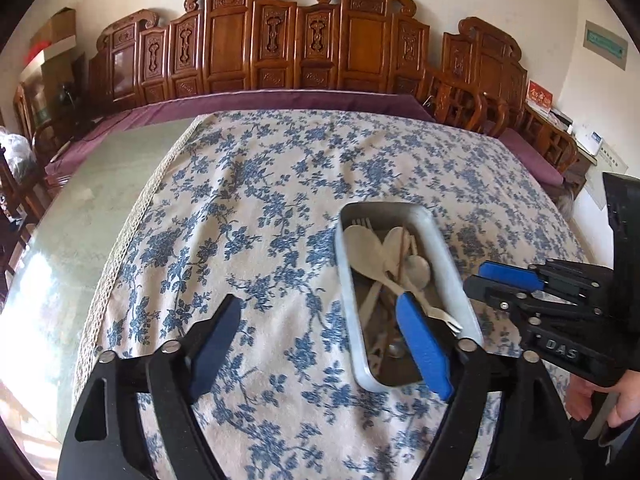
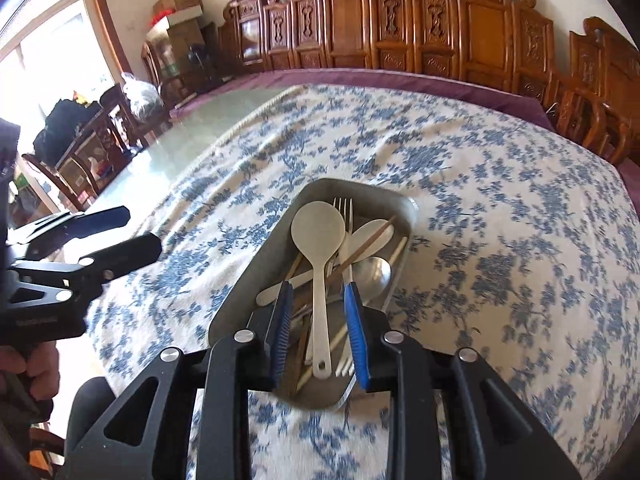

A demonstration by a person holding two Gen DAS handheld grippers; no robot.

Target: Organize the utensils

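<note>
Metal tray (image 2: 400,204) sits on the surface, on the blue-floral tablecloth (image 2: 500,240), toward its near right part in the left wrist view. Tray holds a jumble of utensils: large white spoon (image 2: 318,240) lying lengthwise on top, fork (image 2: 344,210) just beside it with tines toward the far end, second white spoon (image 2: 374,230), metal spoon (image 2: 374,274), brown chopsticks (image 2: 368,242) crossing diagonally over the others. More handles underneath, can't sort them out.

Right tongs (image 2: 320,320) over the tray's near end, blue pads (image 2: 356,320) partly apart on either side of the white spoon's handle, not touching it, nothing gripped. Left tongs (image 1: 320,340) spread wide, holding nothing, over the cloth at the tray's left side; right-hand pad (image 1: 424,344) overlaps the tray's near end in view, contact unclear.

Bare greenish surface (image 1: 100,184) left of the cloth. Carved wooden bench backs (image 1: 280,40) along the wall behind, purple cushion (image 1: 280,100) in front of them.
</note>
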